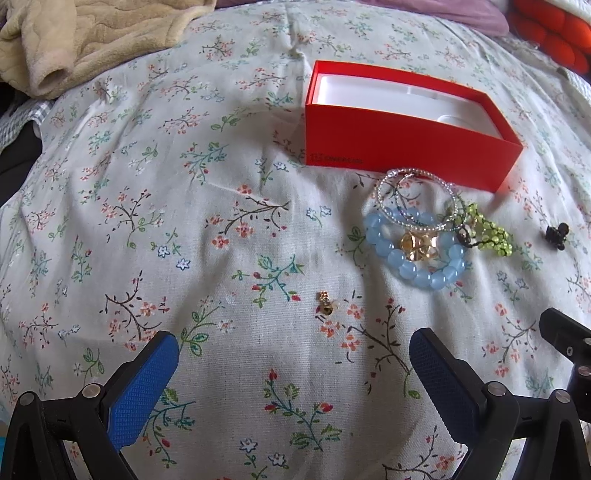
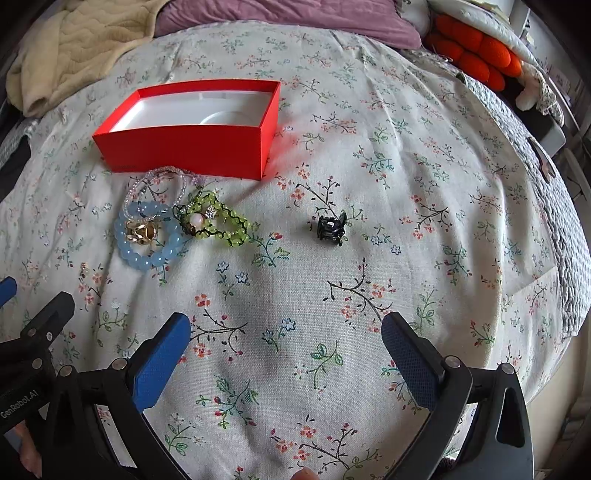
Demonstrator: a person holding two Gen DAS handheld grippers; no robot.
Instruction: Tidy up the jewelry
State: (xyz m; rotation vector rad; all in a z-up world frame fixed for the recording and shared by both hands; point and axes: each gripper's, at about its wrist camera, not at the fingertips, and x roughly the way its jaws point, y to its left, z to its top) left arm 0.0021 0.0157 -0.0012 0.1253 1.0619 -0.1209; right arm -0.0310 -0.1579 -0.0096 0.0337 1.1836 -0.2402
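An open red box (image 1: pixel 399 147) with a white inside lies on the floral bedsheet; it also shows in the right wrist view (image 2: pixel 192 147). In front of it lies a pile: a blue bead bracelet (image 1: pixel 413 273) (image 2: pixel 147 258), clear bead rings (image 1: pixel 391 192) (image 2: pixel 155 181), a gold piece (image 1: pixel 417 245) (image 2: pixel 142 232) and a green bead bracelet (image 1: pixel 491 232) (image 2: pixel 221 221). A small gold earring (image 1: pixel 325 304) lies apart, just ahead of my open, empty left gripper (image 1: pixel 293 350). A black hair claw (image 2: pixel 332 227) (image 1: pixel 557 234) lies ahead of my open, empty right gripper (image 2: pixel 286 328).
A beige blanket (image 1: pixel 74 40) lies bunched at the far left. A purple pillow (image 2: pixel 295 14) and an orange knitted cushion (image 2: pixel 476 51) sit at the far side. The bed edge with a grey quilt (image 2: pixel 565 229) runs along the right.
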